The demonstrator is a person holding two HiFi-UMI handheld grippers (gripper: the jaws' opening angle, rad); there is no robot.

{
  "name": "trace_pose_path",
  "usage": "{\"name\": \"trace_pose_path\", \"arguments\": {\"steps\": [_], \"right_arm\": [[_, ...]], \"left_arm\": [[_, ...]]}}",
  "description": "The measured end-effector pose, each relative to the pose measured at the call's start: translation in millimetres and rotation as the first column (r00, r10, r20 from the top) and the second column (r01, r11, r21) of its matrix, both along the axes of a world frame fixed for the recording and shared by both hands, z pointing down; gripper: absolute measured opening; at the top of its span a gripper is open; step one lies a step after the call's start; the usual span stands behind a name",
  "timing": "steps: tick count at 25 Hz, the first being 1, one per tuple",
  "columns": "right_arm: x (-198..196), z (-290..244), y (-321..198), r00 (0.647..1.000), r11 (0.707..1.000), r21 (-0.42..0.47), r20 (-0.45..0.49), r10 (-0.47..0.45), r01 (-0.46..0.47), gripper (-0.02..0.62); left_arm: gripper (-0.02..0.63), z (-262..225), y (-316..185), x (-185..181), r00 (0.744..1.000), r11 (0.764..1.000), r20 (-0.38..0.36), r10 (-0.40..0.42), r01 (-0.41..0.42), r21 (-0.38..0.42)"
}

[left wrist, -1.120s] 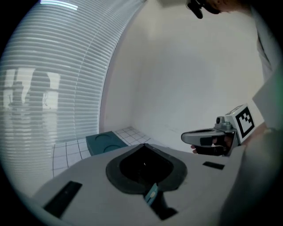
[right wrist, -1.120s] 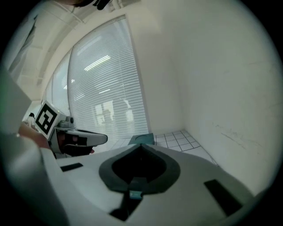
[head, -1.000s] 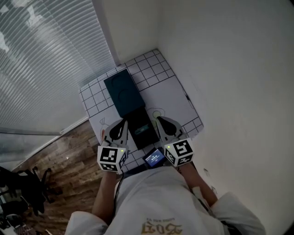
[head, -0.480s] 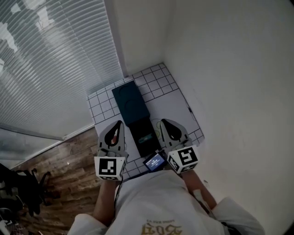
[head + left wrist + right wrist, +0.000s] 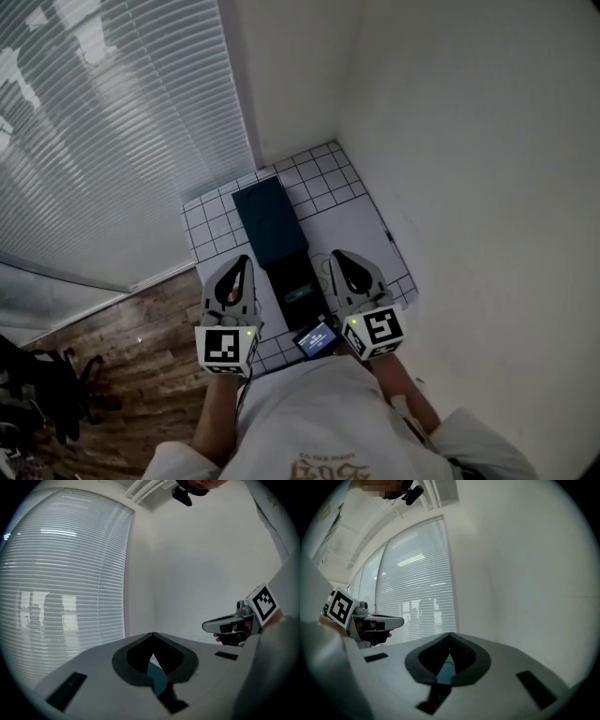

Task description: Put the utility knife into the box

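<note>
A dark box stands open on the gridded white table (image 5: pixel 349 208), with its lid (image 5: pixel 267 220) laid back and its tray (image 5: pixel 298 281) nearest me. Something small and pale (image 5: pixel 297 294) lies in the tray; I cannot tell whether it is the utility knife. My left gripper (image 5: pixel 242 261) is held up just left of the tray, shut and empty. The right gripper (image 5: pixel 336 255) is just right of the tray, also shut and empty. In the left gripper view the jaws (image 5: pixel 153 634) meet at a point, and the right gripper (image 5: pixel 232 623) shows beyond them. The right gripper view shows its own jaws (image 5: pixel 450 634) meeting the same way.
The table sits in a corner between a white wall (image 5: pixel 469 141) and window blinds (image 5: pixel 103 122). Wooden floor (image 5: pixel 122 347) lies to its left. A small lit screen (image 5: pixel 314 339) hangs at my waist between the grippers. A dark chair (image 5: pixel 37 394) stands at the far left.
The head view has risen and pulled back, so the table looks smaller. Both grippers stay shut either side of the box and have drawn slightly towards me.
</note>
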State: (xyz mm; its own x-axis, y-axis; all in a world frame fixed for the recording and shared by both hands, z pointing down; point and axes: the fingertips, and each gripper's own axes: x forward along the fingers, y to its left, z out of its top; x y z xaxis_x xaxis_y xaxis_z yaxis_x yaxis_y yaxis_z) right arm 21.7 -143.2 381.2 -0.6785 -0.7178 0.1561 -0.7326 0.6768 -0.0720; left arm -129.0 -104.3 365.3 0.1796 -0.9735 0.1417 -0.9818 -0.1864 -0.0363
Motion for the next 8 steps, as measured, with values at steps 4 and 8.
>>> {"name": "trace_pose_path", "arguments": {"steps": [4,8], "right_arm": [[0.0,0.7,-3.8,1.0,1.0,-0.001,-0.004,0.007,-0.007,0.006],[-1.3,2.8,-5.7,1.0,1.0,-0.006,-0.002,0.01,-0.01,0.006]], "left_arm": [[0.008,1.3,-0.9,-3.5,1.0,1.0,0.001,-0.001,0.001,-0.007],[0.008,2.6,-3.6,-5.2,1.0,1.0,-0.005,0.007,-0.007,-0.015]]}}
